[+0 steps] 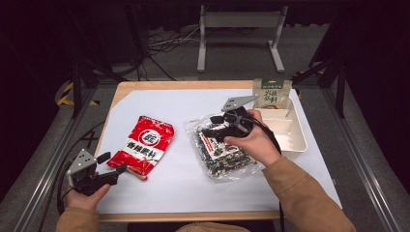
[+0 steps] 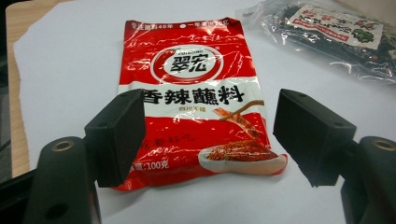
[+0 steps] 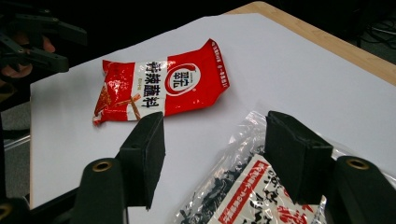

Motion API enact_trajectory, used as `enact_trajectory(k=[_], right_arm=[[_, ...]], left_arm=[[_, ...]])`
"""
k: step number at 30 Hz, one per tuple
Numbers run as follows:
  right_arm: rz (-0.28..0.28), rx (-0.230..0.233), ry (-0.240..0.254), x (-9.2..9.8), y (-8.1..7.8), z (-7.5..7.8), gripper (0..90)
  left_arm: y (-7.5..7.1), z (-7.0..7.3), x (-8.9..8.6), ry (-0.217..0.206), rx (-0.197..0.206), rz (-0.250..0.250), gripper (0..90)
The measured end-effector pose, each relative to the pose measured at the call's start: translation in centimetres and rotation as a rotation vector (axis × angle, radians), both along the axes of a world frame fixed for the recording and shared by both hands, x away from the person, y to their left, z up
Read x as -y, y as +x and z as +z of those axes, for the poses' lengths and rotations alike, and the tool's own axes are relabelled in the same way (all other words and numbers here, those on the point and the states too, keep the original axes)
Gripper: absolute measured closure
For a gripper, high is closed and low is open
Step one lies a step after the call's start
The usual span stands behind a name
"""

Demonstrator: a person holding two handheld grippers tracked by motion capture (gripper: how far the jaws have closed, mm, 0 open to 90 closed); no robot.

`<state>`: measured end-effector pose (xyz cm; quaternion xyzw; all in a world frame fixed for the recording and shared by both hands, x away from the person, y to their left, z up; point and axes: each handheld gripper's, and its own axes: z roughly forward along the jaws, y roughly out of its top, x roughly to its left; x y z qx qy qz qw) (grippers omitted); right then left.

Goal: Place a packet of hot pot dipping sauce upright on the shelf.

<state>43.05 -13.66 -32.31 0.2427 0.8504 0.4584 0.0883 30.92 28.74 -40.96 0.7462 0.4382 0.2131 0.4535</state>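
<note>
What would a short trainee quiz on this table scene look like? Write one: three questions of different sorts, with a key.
1. True or false: the left gripper is shut on the red packet.
2. Multiple choice: the right gripper hangs over which thing? A) the white tray B) the clear bag of dark snack mix C) the green pouch
3. Fill in: the green pouch stands upright in the far end of the white ____.

Key
1. False: its fingers stand apart, either side of the packet's near end.
2. B
3. tray
</note>
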Motion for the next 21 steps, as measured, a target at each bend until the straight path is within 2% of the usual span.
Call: enact_trajectory(k=[6,11,17,21], right_arm=[[0.031,0.005,-0.027,-2.1,1.0,-0.3,37.3],[0.026,0.004,-0.026,-3.1,1.9,-0.3,37.1],[0.031,-0.015,-0.058,-4.8,3.3,-0.8,37.0],[0.033,-0.021,-0.058,-5.7,4.1,-1.1,36.0]], left_arm=[[-0.4,0.0,-0.4,-0.002,0.003,0.013,26.1],[-0.3,0.0,-0.4,-0.001,0.002,0.012,26.1],[-0.2,0.0,-0.4,0.0,0.006,0.007,26.1],[-0.1,0.0,-0.3,-0.003,0.004,0.004,26.1]])
